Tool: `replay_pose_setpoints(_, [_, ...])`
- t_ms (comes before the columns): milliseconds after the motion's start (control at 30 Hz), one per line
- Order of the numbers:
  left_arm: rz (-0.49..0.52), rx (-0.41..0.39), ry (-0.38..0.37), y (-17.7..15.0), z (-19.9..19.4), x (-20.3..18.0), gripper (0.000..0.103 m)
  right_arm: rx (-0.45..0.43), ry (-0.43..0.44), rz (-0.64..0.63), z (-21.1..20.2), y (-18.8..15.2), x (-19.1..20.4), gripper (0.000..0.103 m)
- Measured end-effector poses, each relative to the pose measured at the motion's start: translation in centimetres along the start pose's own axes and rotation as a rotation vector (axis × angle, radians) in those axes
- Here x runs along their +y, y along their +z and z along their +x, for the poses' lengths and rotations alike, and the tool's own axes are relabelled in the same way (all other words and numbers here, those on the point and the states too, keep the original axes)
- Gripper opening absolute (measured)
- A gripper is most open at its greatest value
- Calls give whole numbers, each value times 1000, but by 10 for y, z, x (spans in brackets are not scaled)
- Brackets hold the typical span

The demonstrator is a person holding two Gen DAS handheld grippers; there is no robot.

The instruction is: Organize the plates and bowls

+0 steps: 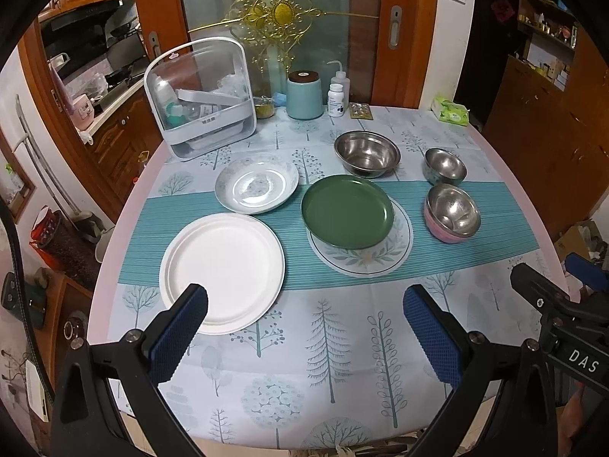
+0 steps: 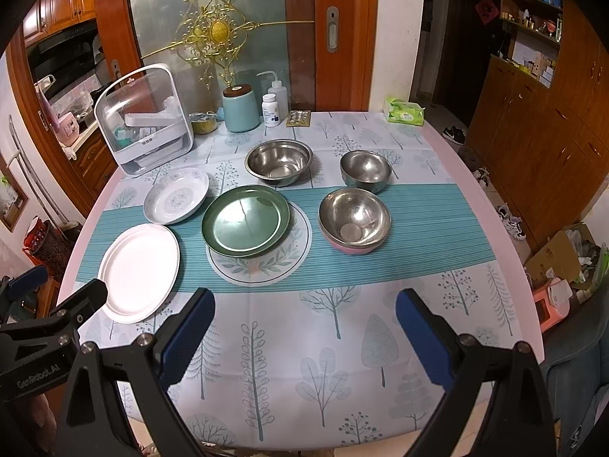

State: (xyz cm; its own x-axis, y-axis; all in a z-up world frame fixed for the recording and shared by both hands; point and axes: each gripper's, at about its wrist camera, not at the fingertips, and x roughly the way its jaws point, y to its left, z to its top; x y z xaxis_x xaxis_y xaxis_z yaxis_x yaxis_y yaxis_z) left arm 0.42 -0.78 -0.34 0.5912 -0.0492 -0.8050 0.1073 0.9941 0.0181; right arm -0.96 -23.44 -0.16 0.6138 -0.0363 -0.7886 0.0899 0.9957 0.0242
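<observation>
A white plate point(image 1: 222, 268) point(image 2: 141, 271) lies at the front left of the table. Behind it sits a patterned shallow dish point(image 1: 256, 187) point(image 2: 176, 196). A green plate point(image 1: 347, 216) point(image 2: 245, 221) rests on a floral plate point(image 1: 384, 257) point(image 2: 266, 266). A large steel bowl point(image 1: 366, 153) point(image 2: 278, 162), a small steel bowl point(image 1: 444, 166) point(image 2: 365, 171) and a steel bowl nested in a pink bowl point(image 1: 452, 213) point(image 2: 354, 221) stand to the right. My left gripper point(image 1: 304, 327) hangs open above the front of the table, its left finger over the white plate's rim. My right gripper point(image 2: 304, 329) is open over bare cloth.
A white dish rack with a clear cover point(image 1: 201, 99) point(image 2: 146, 118) stands at the back left. A teal canister point(image 1: 304, 95) point(image 2: 240, 108), bottles point(image 1: 337, 97), a pill pack and a tissue pack point(image 2: 403, 112) line the far edge. Wooden cabinets point(image 2: 540, 133) stand on the right.
</observation>
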Motion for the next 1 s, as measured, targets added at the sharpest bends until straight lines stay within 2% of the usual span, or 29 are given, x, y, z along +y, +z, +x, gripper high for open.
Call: replay_pose_setpoints(1000, [2,1,-1,0,0,-2,102,5,2,-1,4,-2,4,97])
